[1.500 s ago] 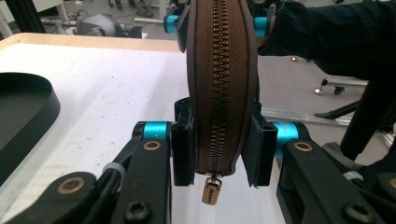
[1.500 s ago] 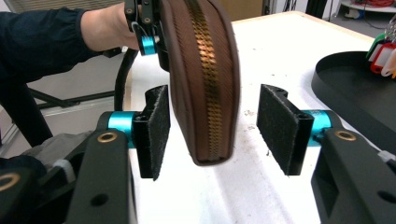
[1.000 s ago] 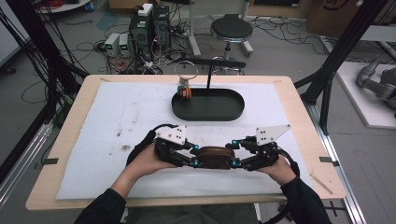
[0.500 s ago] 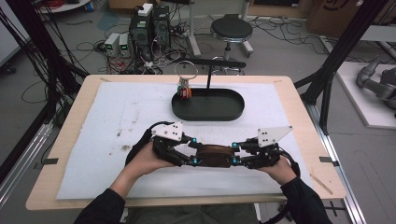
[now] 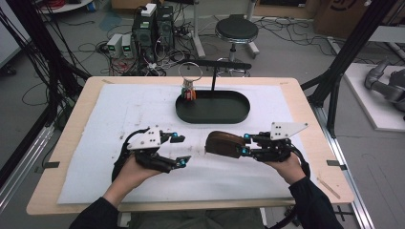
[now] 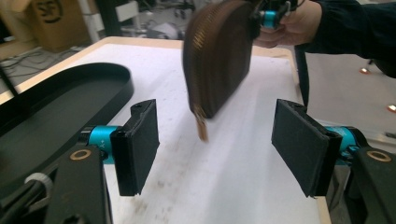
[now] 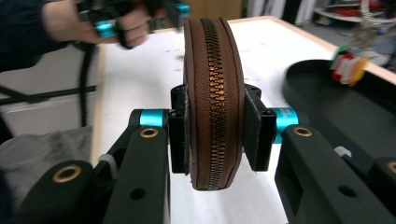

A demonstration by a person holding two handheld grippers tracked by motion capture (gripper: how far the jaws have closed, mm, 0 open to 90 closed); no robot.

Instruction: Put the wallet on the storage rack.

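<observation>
Right gripper view: right tongs point(image 7: 214, 135) clamp brown pouch point(image 7: 213, 93)

Across my worktop point(image 5: 305, 109) lies a white mat point(image 5: 119, 114), marked with dark smudges on its near left part. At the far middle of the mat sits a black oval tray point(image 5: 212, 112). At the tray's far left end stands a small red and orange item point(image 5: 189, 92) with a wire ring above it, too small to tell more. Beyond the worktop I see a round stool point(image 5: 236, 31), 2 computer towers point(image 5: 153, 24) and loose cables on the floor.
</observation>
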